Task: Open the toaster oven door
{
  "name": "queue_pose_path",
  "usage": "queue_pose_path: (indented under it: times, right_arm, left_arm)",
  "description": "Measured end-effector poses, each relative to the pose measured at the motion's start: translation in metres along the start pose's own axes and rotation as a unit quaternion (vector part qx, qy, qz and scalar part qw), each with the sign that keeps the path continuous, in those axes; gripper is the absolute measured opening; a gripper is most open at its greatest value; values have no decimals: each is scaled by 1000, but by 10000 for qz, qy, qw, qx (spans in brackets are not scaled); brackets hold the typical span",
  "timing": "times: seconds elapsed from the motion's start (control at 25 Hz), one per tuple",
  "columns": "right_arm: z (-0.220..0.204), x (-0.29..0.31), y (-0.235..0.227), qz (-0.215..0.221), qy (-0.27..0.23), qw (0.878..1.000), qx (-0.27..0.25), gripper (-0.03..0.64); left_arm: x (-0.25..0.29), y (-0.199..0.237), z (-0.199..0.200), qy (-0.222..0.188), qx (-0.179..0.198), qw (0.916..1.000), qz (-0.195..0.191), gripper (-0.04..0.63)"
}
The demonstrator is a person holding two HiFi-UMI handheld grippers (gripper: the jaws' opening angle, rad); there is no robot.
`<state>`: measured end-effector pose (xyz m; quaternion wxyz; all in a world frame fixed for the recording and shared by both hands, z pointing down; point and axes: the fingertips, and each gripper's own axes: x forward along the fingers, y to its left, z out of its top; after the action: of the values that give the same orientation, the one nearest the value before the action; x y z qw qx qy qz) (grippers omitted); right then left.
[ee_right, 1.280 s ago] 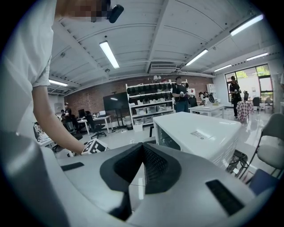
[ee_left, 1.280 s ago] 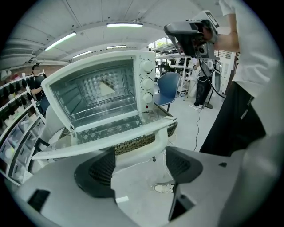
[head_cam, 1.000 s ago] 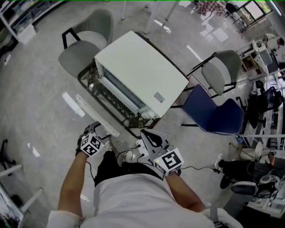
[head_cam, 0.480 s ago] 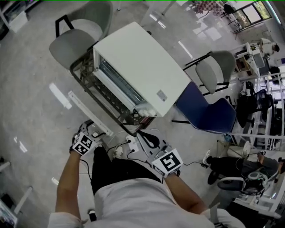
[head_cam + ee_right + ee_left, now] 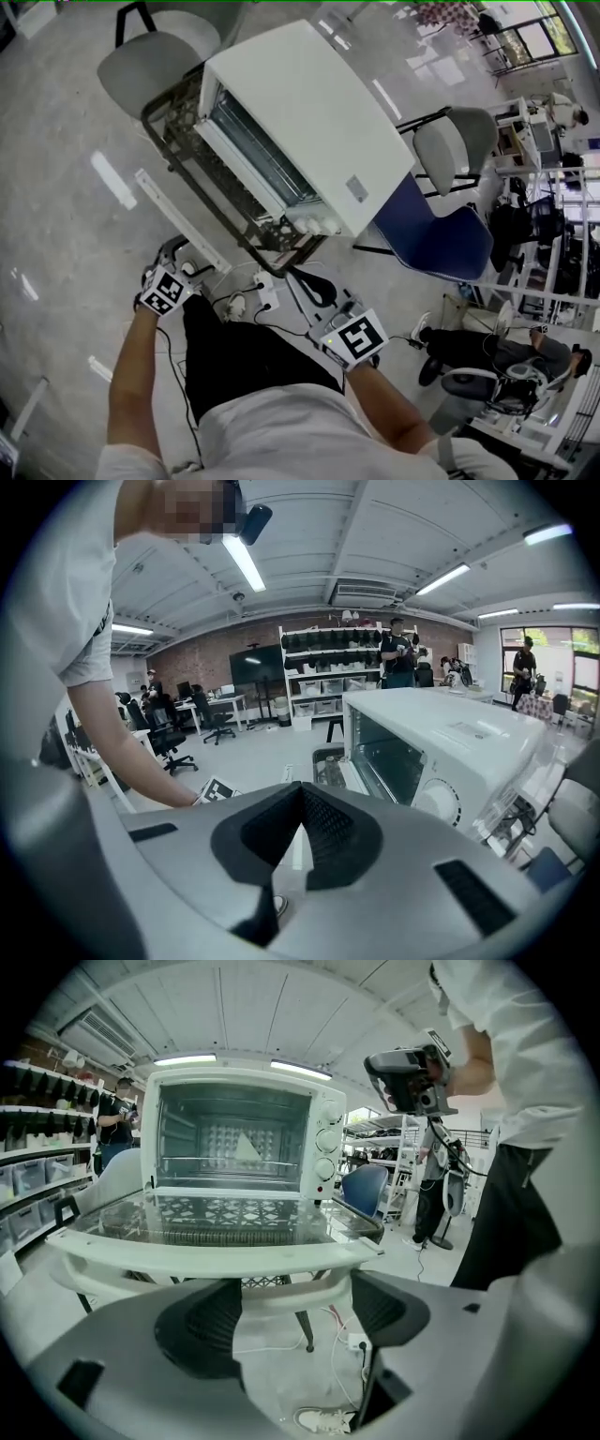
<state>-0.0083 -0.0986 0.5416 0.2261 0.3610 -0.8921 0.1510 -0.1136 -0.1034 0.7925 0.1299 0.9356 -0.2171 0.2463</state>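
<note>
The white toaster oven [image 5: 300,103] stands on a wicker table with a glass top [image 5: 173,117]. Its glass door [image 5: 216,1218] hangs open and lies flat, and the bare rack inside shows in the left gripper view. The door's white handle bar [image 5: 178,217] [image 5: 216,1251] runs across just ahead of my left gripper [image 5: 180,262] [image 5: 291,1302], which is open and holds nothing. My right gripper [image 5: 314,281] [image 5: 300,794] is shut and empty. It hovers low, off the oven's knob side [image 5: 441,742].
A grey chair [image 5: 155,66] stands behind the table. A second grey chair [image 5: 450,141] and a blue chair [image 5: 441,234] stand at the right. Cables and a power strip [image 5: 253,295] lie on the floor by my legs. Shelves and people fill the background.
The head view has swung, so the oven sits higher in frame. The door stays open throughout. My left gripper has drifted a little left; the right one has hardly moved.
</note>
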Motion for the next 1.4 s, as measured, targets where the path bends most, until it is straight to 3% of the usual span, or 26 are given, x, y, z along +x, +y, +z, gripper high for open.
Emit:
queue_pose_path:
  times: [1.08,1.24,1.4]
  right_arm:
    - [-66,37,6,-140,-120,9997,-166,23]
    - [-68,41,6,-122,-178,9997,-105,23]
    - [-62,37,13,39,-128,9998,-128,23]
  left_arm:
    - [24,4,-35,-907,223,9956,54,360]
    - [21,-1,-42,-684,338,9971,39,373]
    - [-3,-4,-65,-363,3,9990,260,377]
